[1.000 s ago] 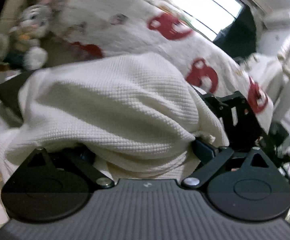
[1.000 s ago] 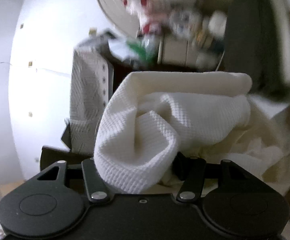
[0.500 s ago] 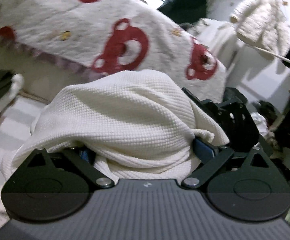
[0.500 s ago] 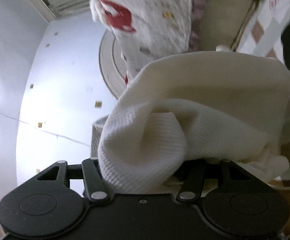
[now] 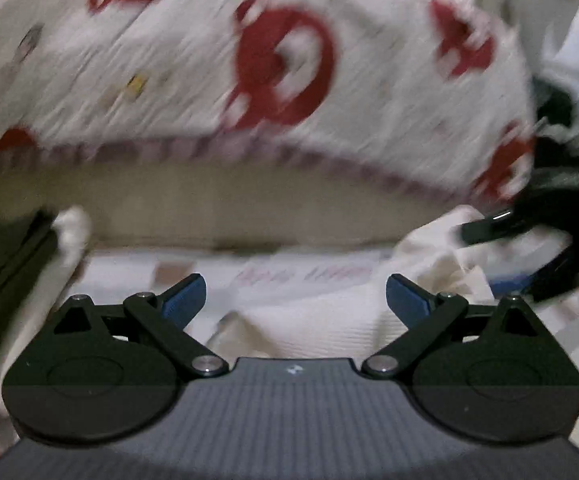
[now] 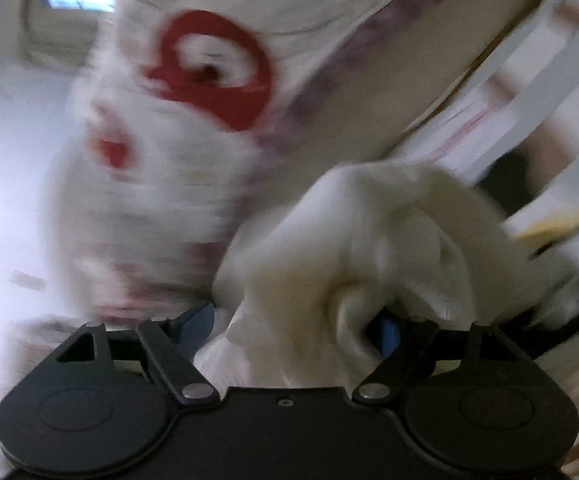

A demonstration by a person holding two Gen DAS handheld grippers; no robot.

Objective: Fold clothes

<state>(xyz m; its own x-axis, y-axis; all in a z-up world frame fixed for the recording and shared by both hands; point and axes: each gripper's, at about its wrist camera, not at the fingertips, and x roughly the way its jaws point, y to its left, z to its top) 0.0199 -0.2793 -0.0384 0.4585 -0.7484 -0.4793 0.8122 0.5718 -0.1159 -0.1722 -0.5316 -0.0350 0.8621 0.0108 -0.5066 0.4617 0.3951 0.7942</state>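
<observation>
Left wrist: left gripper (image 5: 295, 294) spread (empty), cream garment (image 5: 321, 320) below

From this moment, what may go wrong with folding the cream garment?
1. The left gripper is open with nothing between its fingers, and the cream garment lies bunched below it, so the fold may come out crooked.
2. In the right wrist view the garment is wadded around the right gripper; the cloth might snag on a finger. Whether it is gripped is unclear.
</observation>
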